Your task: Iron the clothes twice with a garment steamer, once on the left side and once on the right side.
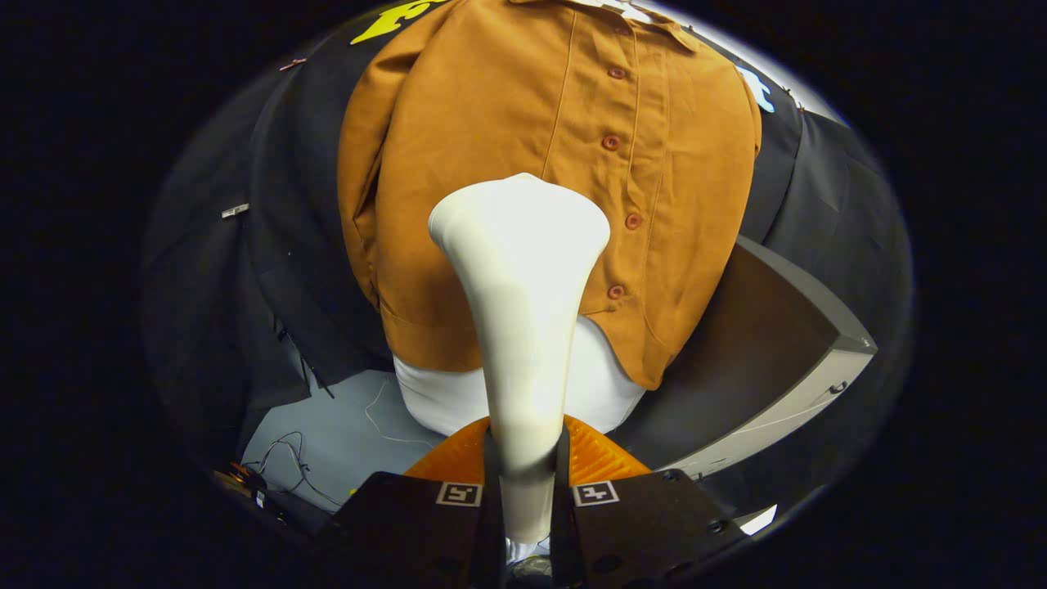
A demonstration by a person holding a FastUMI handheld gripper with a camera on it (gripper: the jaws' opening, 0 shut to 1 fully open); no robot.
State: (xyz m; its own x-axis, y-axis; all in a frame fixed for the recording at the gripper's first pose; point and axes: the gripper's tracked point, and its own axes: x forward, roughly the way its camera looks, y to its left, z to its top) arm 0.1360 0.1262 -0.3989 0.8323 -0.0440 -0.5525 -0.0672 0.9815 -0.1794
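My gripper (525,491) clamps the neck of one garment steamer (521,270), both fingers pressing its slim, stiff handle, probably light and slippery. Its head meets the lower front of the one soft brown shirt (523,123), left of its five visible buttons (610,142).

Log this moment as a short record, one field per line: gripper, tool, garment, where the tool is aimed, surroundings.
gripper: gripper, jaws shut on the steamer's handle
tool: garment steamer, cream, head flaring wide beyond the jaws
garment: brown button-up shirt hanging over a white underlayer
aim: steamer head at the lower shirt, just left of the button row; contact cannot be told
surroundings: grey table to the right, cables on the floor
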